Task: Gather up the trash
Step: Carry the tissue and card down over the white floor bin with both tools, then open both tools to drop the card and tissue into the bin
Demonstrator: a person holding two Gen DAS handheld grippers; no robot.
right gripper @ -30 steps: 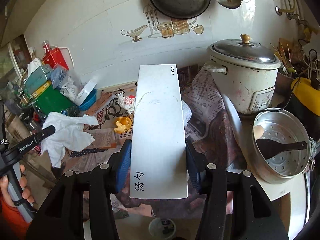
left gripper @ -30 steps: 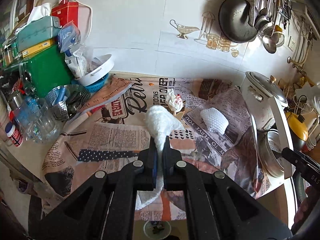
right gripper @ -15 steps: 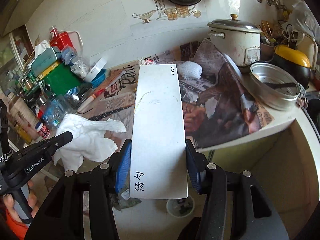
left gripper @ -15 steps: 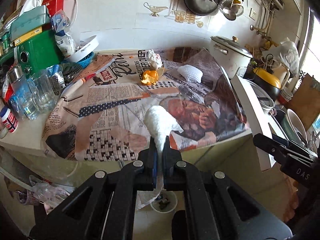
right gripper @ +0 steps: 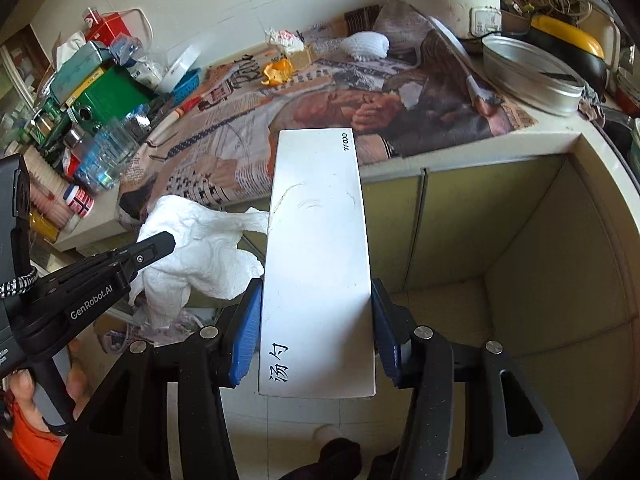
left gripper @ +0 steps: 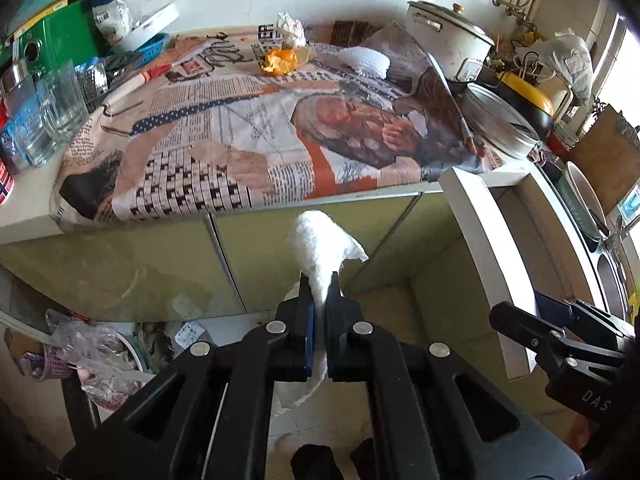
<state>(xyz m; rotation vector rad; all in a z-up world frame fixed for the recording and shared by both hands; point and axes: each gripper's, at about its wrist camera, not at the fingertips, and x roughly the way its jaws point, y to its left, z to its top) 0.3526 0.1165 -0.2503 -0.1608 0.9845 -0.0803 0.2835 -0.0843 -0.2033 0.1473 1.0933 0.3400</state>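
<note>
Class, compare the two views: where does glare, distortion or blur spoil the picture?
Left wrist view: window light washes out the right edge behind the bag; fisheye bends the counter edge; dark corners. Right wrist view: the white box shows a soft sheen, its print readable; the paper towel stays sharp; the wall bows.

A newspaper-covered counter (left gripper: 28,224) carries orange peel (left gripper: 280,61), a crumpled wrapper (left gripper: 291,29), white foam netting (left gripper: 364,62) and a rice cooker (left gripper: 448,40).
</note>
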